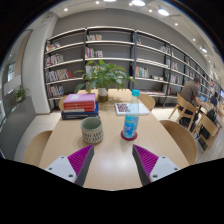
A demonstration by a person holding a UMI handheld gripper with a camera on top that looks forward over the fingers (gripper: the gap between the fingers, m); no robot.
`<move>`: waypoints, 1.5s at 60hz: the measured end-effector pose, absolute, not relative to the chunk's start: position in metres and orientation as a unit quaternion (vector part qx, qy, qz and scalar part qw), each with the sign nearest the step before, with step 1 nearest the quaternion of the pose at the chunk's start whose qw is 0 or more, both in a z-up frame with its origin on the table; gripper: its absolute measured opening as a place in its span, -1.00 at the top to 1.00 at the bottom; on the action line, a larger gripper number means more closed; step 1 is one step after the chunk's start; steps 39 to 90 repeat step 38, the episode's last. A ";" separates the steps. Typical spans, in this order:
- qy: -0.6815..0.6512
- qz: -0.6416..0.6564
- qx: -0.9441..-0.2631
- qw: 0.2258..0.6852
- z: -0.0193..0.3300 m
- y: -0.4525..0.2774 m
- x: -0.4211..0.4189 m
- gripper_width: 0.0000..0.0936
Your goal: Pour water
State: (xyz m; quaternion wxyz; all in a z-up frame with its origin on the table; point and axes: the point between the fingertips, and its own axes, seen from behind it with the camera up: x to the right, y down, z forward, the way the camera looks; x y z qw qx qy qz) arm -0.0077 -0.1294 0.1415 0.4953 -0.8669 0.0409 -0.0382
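A clear water bottle (131, 116) with a blue label and a red cap stands upright on the light wooden table (110, 150), ahead of my fingers and slightly right. A grey-green patterned cup (92, 130) stands to its left, also ahead of the fingers. My gripper (112, 162) is open and empty, low over the table's near part, with its magenta pads (80, 159) wide apart. Bare tabletop lies between the fingers.
A stack of books (79, 104) lies at the far left of the table, a potted plant (104, 74) and a magazine (126, 107) at the far end. Chairs (181, 137) stand round the table. Bookshelves (120, 55) line the back wall. A person (189, 95) sits at the right.
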 end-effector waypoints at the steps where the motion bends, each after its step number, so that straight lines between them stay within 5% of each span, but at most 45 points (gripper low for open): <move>1: 0.042 -0.038 -0.865 0.498 0.147 -0.131 -0.010 -0.68; 14: 0.037 -0.040 -0.849 0.525 0.204 -0.150 -0.040 -0.68; 30: 0.036 -0.042 -0.846 0.530 0.232 -0.165 -0.062 -0.67; 90: 0.039 -0.038 -0.847 0.529 0.235 -0.170 -0.067 -0.67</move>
